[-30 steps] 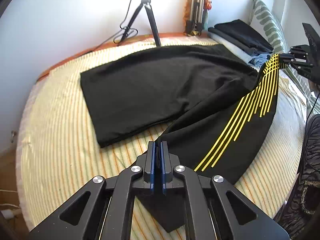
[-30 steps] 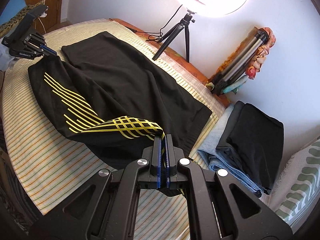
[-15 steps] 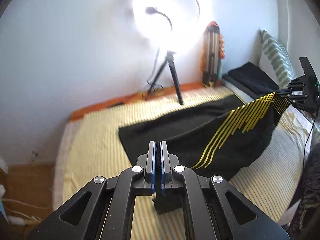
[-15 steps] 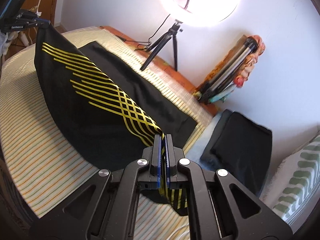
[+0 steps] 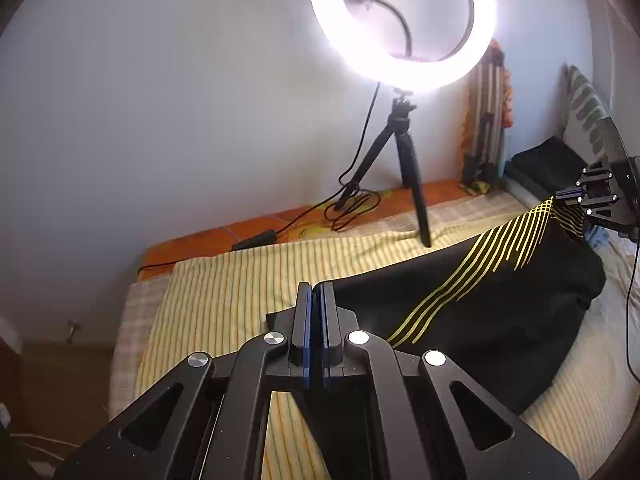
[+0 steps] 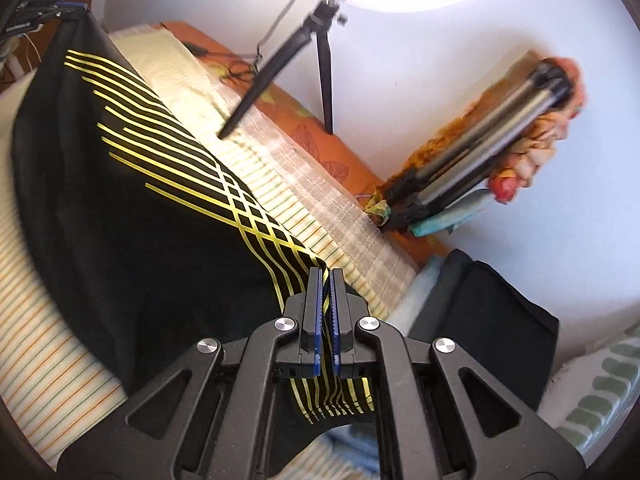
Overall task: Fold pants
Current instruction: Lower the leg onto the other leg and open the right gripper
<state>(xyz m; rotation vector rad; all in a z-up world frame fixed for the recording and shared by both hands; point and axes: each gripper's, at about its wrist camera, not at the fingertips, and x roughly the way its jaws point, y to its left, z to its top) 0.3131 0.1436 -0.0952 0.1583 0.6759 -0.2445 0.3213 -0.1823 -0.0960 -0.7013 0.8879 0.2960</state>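
Black pants (image 5: pixel 480 312) with yellow stripes hang stretched between my two tools above the striped bed (image 5: pixel 240 280). A second ago most of the fabric lay flat on the bed, one leg spread toward the wall; now that leg is lifted and drawn over, and only the lower fold sags onto the sheet. Both views have swung up: the ring light (image 5: pixel 400 24) fills the top of the left view where earlier only its tripod (image 5: pixel 404 160) showed.

My left tool (image 5: pixel 316 300) is clamped shut on a black edge of the pants, blue pads pressed together with cloth between. My right tool (image 6: pixel 328 292) is likewise clamped on the striped end, and a flap of yellow lines hangs below its jaws. Each tool shows small in the other's view, at the far corner of the cloth.

Writing: a white label on the left tool's body, seen top left in the right view, too small and blurred to read.

Pants look: matte black, thin parallel yellow lines running along the cloth and crossing into a lattice near the right tool; top edge taut between the grips.

Folded dark clothes (image 6: pixel 488 320) sit stacked at the bed's right end, beside a green-patterned pillow (image 6: pixel 600 392).
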